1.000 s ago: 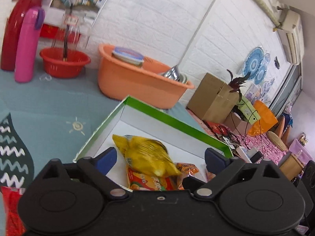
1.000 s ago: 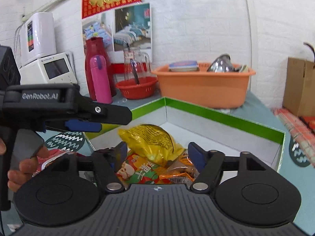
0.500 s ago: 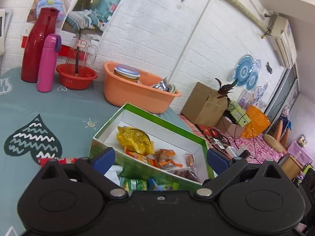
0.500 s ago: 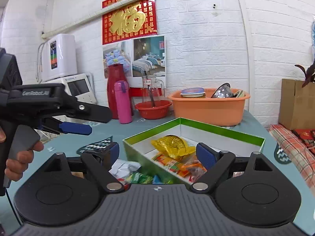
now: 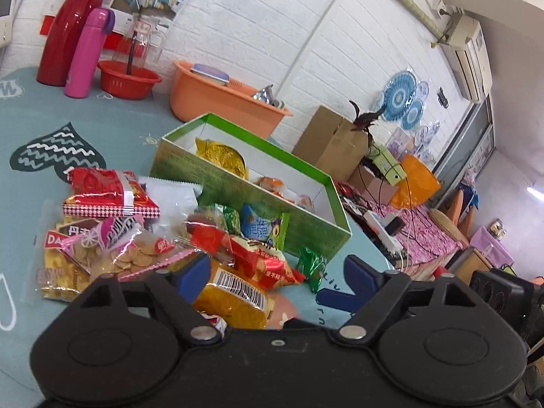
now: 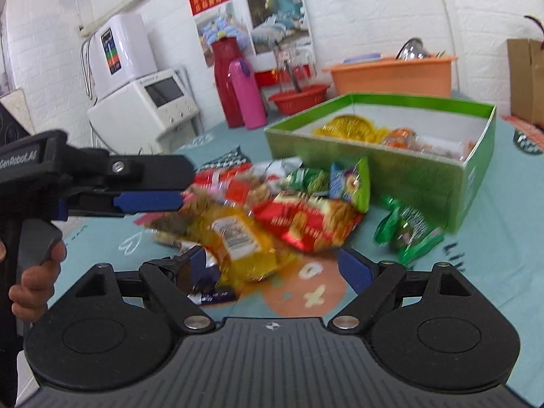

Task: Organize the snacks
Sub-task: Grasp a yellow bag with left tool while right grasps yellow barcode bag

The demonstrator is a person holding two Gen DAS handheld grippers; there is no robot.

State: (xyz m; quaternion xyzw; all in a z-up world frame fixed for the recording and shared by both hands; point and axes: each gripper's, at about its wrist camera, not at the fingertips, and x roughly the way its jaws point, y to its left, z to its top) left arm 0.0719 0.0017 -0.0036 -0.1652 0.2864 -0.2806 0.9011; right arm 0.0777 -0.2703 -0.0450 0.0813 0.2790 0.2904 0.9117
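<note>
A green box (image 5: pixel 258 200) (image 6: pixel 401 173) on the teal table holds a yellow bag (image 5: pixel 221 158) (image 6: pixel 353 129) and a few small snacks. A pile of loose snack packs lies in front of it: a red pack (image 5: pixel 105 190), a cracker bag (image 5: pixel 125 255), a yellow pack with a barcode (image 5: pixel 234 299) (image 6: pixel 238 241), a red pack (image 6: pixel 309 221) and a green candy (image 6: pixel 408 231). My left gripper (image 5: pixel 275 275) is open and empty above the yellow pack. My right gripper (image 6: pixel 277 265) is open and empty over the pile's near edge. The left gripper also shows in the right wrist view (image 6: pixel 149 200).
An orange basin (image 5: pixel 221 98) (image 6: pixel 391 71), a red bowl (image 5: pixel 127 80), a pink flask (image 5: pixel 86 52) and a red jug (image 5: pixel 68 27) stand at the table's back. A white appliance (image 6: pixel 142 102) sits at the back left. A cardboard box (image 5: pixel 329 142) stands beyond the table.
Both grippers have pulled back from over the green box toward the near side. The snack pile in front of the box has come into view under them. Both stay open.
</note>
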